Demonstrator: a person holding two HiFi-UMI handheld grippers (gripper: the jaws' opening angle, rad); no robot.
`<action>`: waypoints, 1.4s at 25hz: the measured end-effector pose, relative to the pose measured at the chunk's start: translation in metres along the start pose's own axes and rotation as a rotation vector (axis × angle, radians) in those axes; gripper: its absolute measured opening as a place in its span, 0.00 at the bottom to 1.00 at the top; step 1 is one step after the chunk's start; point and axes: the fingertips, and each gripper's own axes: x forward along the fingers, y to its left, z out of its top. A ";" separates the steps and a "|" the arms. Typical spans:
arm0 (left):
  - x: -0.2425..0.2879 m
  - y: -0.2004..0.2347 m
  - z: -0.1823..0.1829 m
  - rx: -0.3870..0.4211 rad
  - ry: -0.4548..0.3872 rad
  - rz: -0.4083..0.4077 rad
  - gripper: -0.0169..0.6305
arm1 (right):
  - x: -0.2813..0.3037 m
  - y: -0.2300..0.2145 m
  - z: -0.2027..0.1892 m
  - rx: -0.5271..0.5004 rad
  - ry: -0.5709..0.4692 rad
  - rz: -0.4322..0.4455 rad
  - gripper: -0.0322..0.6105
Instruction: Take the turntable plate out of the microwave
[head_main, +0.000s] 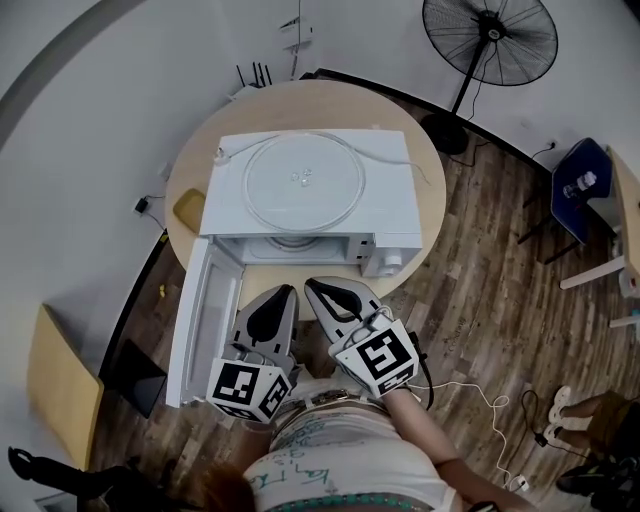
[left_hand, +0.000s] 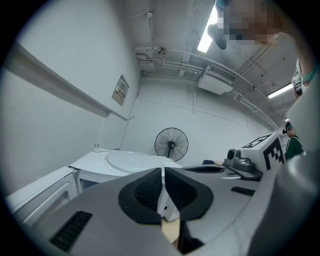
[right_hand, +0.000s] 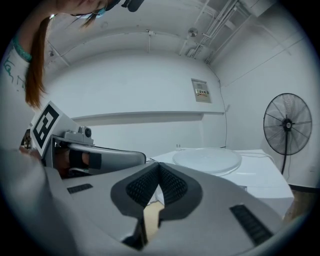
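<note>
The clear glass turntable plate (head_main: 302, 181) lies flat on top of the white microwave (head_main: 392, 196), whose door (head_main: 200, 315) hangs open to the left. It also shows as a pale disc, the plate (left_hand: 131, 161) (right_hand: 207, 160), in both gripper views. My left gripper (head_main: 283, 293) and right gripper (head_main: 317, 287) sit side by side in front of the open cavity, pulled back from it. Both are shut with nothing between the jaws: left gripper (left_hand: 163, 172), right gripper (right_hand: 159, 167).
The microwave stands on a round wooden table (head_main: 430, 215). A yellow object (head_main: 188, 208) lies on the table left of it. A black standing fan (head_main: 490, 38) is at the back right, a blue chair (head_main: 580, 190) further right. Cables trail on the wood floor (head_main: 480, 300).
</note>
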 end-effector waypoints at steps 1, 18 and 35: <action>-0.001 0.006 0.003 -0.007 -0.012 0.000 0.07 | 0.006 0.003 0.001 0.000 0.001 0.001 0.04; 0.013 0.063 0.015 -0.033 -0.013 -0.057 0.06 | 0.062 0.005 0.009 0.015 0.035 -0.082 0.04; 0.030 0.063 0.001 -0.056 0.043 -0.088 0.06 | 0.068 -0.004 -0.005 0.032 0.088 -0.065 0.04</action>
